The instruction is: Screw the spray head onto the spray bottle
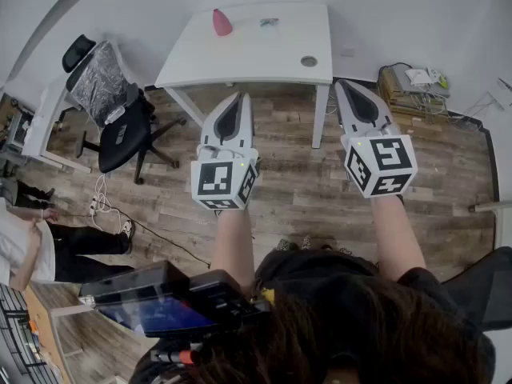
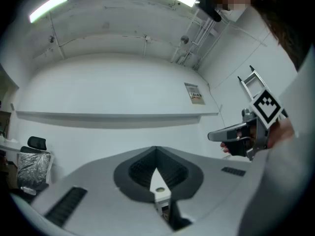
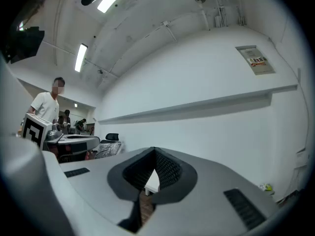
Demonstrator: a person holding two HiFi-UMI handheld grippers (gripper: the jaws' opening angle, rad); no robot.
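Left gripper (image 1: 239, 97) and right gripper (image 1: 346, 85), both closed and empty, hover well short of the table (image 1: 240, 54); arriving unopened, they could topple the bottle (image 1: 222, 22).

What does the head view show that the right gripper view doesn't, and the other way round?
Only the head view: the pink bottle standing on the white table, the cables on the floor, and the person's forearms.

Only the right gripper view: ceiling light strips, a wall notice, and a person in a white shirt far off.

Both: the right gripper and left gripper, each with jaws together and nothing between them, plus the black office chair.
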